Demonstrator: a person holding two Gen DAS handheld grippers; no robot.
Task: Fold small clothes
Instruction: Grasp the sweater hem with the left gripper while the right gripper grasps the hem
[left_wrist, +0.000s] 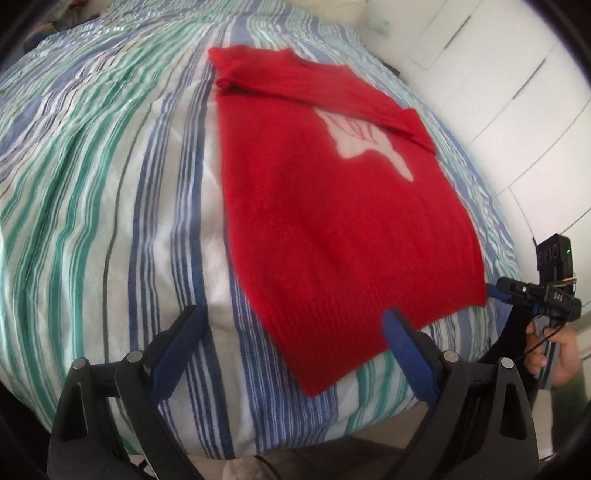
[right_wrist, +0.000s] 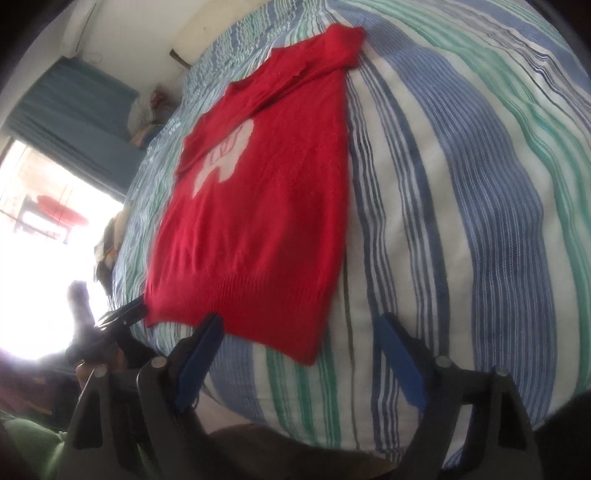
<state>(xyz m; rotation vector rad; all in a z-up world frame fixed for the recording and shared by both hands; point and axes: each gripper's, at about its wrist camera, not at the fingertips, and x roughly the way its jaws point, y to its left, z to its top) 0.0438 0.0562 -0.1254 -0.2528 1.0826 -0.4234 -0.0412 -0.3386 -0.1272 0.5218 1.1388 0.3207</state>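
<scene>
Left wrist view: a bed covered in a striped sheet (left_wrist: 110, 184) of blue, green and white fills most of the frame. White wardrobe doors (left_wrist: 498, 92) stand along the right side, beyond the bed's edge. A red knitted sweater (left_wrist: 332, 221) lies flat on the sheet, its ribbed hem nearest the camera and its neck end farthest away. A white motif sits on its chest, and both sleeves are folded across the upper part. The left gripper (left_wrist: 295, 325) hovers at the near edge of the bed with its blue-padded fingers spread wide and holding nothing. The hem's left corner lies between the two fingers, and the right finger overlaps the hem edge in the picture; whether it touches the knit cannot be told. At the far right, the right gripper (left_wrist: 498, 291) reaches toward the hem's right corner, held by a hand (left_wrist: 550, 354).

Right wrist view: the same striped sheet (right_wrist: 480, 184) spreads to the right. A bright window with a teal curtain (right_wrist: 74, 110) glares on the left. The red sweater (right_wrist: 258, 203) lies ahead and to the left. The right gripper (right_wrist: 299, 328) has its fingers spread wide, empty. The hem's right corner sits between them, close to the left finger. At the lower left, the left gripper (right_wrist: 136, 310) points at the hem's other corner.
</scene>
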